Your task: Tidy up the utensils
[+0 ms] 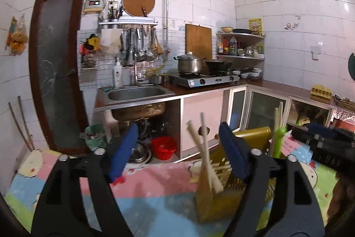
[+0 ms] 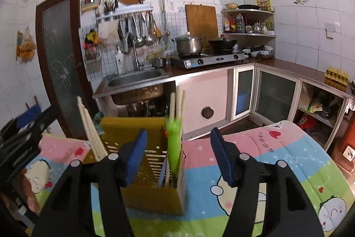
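Observation:
A yellow slotted utensil holder (image 2: 153,172) stands on a cartoon-print blanket (image 2: 266,161); it also shows in the left wrist view (image 1: 217,199). Pale chopsticks (image 2: 91,132) lean out of its left compartment, also seen in the left wrist view (image 1: 204,148). A green utensil (image 2: 174,143) and more chopsticks (image 2: 177,103) stand in its right compartment, the green utensil also showing in the left wrist view (image 1: 278,141). My left gripper (image 1: 179,150) is open and empty, just left of the holder. My right gripper (image 2: 179,152) is open and empty, above the holder's front.
Beyond the blanket are a kitchen counter with a steel sink (image 1: 137,93), a gas stove (image 1: 206,79) with a pot and a wok, cabinets and a corner shelf (image 1: 241,46). A red bucket (image 1: 164,147) sits under the sink. A dark door (image 1: 53,68) is at left.

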Demonstrator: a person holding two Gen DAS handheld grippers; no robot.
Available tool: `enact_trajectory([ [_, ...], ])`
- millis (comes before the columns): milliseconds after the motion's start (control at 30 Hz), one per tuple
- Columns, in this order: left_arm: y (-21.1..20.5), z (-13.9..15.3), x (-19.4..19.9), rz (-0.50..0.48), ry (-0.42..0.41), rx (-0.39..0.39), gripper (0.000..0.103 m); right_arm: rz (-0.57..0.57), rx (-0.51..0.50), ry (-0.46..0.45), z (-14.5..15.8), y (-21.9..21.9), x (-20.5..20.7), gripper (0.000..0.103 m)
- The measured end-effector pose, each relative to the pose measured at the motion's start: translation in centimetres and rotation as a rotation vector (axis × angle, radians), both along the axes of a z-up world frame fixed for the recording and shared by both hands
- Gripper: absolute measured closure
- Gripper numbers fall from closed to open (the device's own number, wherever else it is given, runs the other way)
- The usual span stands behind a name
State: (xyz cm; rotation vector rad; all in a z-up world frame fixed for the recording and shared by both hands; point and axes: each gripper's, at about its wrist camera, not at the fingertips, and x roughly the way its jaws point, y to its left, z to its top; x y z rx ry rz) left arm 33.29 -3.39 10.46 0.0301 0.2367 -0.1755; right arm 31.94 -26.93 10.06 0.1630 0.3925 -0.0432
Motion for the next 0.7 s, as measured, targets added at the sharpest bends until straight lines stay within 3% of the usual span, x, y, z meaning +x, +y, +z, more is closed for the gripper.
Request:
enact_trajectory([
  [200, 2.7, 0.8, -6.5, 0.023, -0.011, -0.014, 0.005, -0.026, -0.018, -0.029, 1.4, -0.8, -5.3, 0.029],
  [267, 3.1, 0.8, -9.1, 0.020, -0.021, -0.016, 0.005, -0.019, -0.021, -0.037, 1.3, -0.9, -7.8, 0.021],
  [400, 3.6, 0.2, -13.5, 0.010, -0.019, -0.031, 0.005, -0.013, -0.051, -0.056, 0.6, 0.0, -12.4, 0.017],
  [467, 3.8, -0.5, -15.7, 0.007, -0.016, -0.044, 0.005, -0.006, -0.057, -0.072, 0.2, 0.5, -14.6, 0.008],
  [700, 3.8, -3.6, -21.3, 0.019, 0.010, -0.073, 0.005, 0.031, -0.102, -0.126, -1.2, 3.1, -21.3, 0.005],
])
